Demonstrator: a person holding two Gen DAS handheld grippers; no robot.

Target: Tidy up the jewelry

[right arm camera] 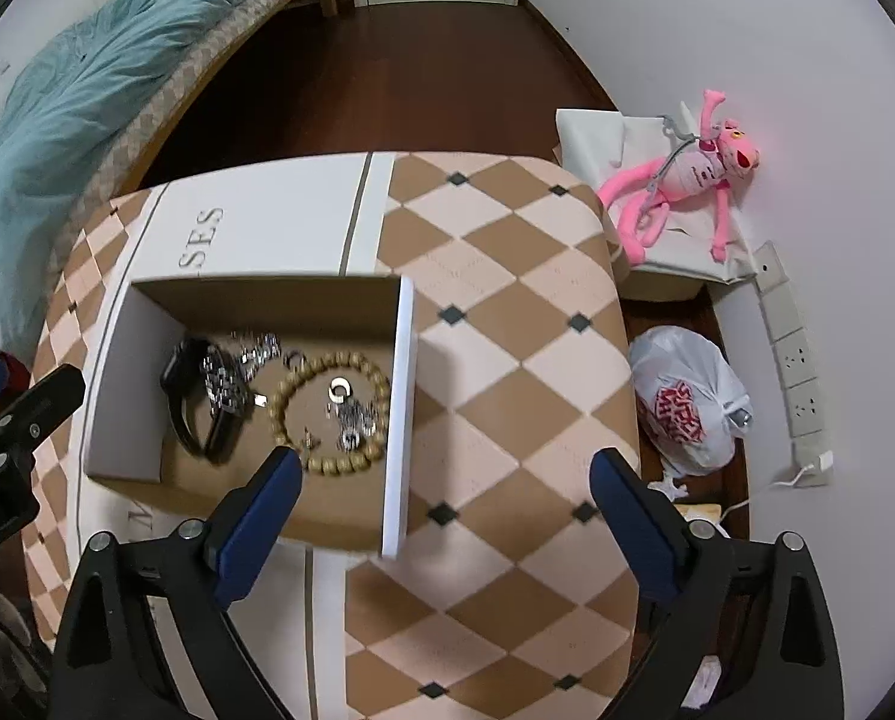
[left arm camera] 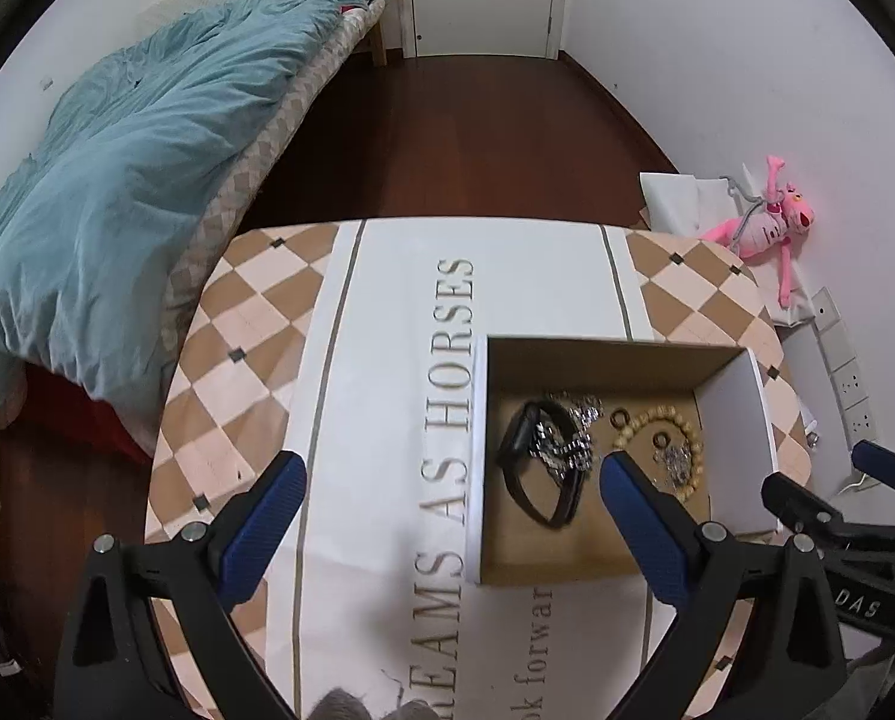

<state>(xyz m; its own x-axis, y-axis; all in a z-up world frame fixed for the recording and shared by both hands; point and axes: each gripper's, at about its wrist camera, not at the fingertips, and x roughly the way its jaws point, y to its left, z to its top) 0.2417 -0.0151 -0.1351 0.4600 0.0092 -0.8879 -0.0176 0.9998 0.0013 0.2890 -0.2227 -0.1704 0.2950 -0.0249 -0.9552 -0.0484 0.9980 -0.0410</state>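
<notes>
An open cardboard box (left arm camera: pixel 729 414) (right arm camera: pixel 120 384) stands on the checkered table (left arm camera: pixel 249 324) (right arm camera: pixel 507 300). Inside lie a black watch (left arm camera: pixel 516 450) (right arm camera: pixel 180 390), a silver chain bracelet (left arm camera: pixel 558 441) (right arm camera: pixel 225 381), a wooden bead bracelet (left arm camera: pixel 690 441) (right arm camera: pixel 327 459), small rings and silver pieces (right arm camera: pixel 351 414). My left gripper (left arm camera: pixel 450 471) is open and empty, hovering over the box's left wall. My right gripper (right arm camera: pixel 444 465) is open and empty, over the box's right wall. The right gripper also shows in the left wrist view (left arm camera: pixel 831 492).
A bed with a blue quilt (left arm camera: pixel 123 180) stands at the left. A pink plush toy (right arm camera: pixel 687 174) lies on a white bag by the right wall. A white plastic bag (right arm camera: pixel 687 402) and a power strip (right arm camera: pixel 795 360) lie on the floor at the right.
</notes>
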